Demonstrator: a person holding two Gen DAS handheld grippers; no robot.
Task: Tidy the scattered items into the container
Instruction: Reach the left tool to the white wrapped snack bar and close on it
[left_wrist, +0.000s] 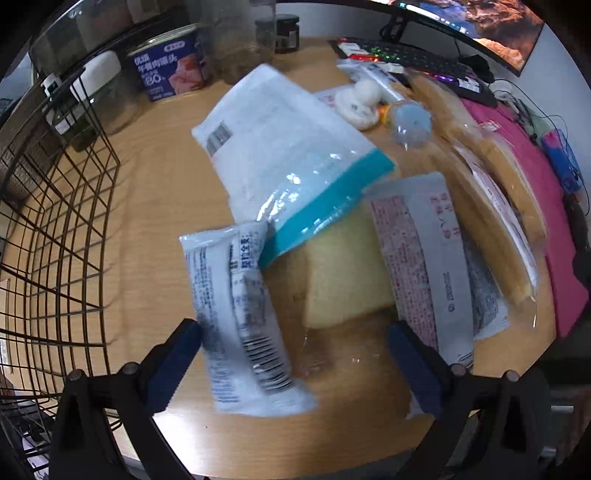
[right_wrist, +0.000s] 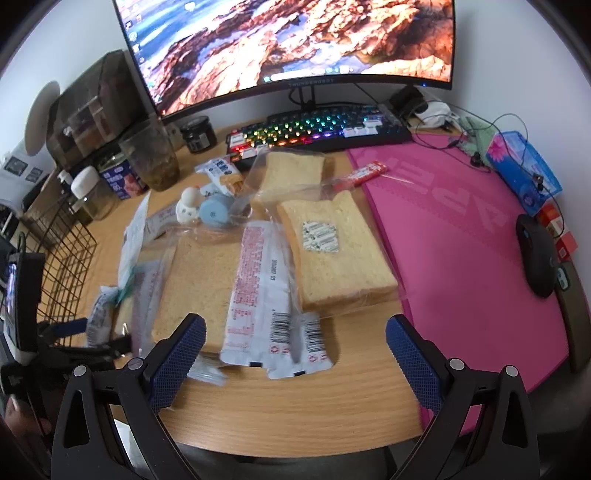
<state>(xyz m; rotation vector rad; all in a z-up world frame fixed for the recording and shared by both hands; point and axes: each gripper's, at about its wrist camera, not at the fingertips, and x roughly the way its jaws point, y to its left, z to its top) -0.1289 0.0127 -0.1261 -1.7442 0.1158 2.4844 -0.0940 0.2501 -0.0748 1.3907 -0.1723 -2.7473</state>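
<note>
Both claws (left_wrist: 295, 354) (right_wrist: 295, 350) gape empty over bagged bread (right_wrist: 332, 251) and wrappers (right_wrist: 258, 280), wire basket (left_wrist: 55, 240) at left.

My left view smears with motion blur, worst on the zip bag (left_wrist: 295, 162); my right view is sharper. Even indoor light, glare on plastic, the monitor (right_wrist: 295, 40) glowing, fisheye bending the worktop (right_wrist: 295, 413) edges, corners black.

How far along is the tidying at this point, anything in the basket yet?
Done: nothing that shows; the visible part of the wire basket holds no item. In hand: nothing; the left claw is open over a small white packet, and the right claw is open above the desk. Left: the bread bags, the zip bag and the small toys all lie on the desk.
</note>
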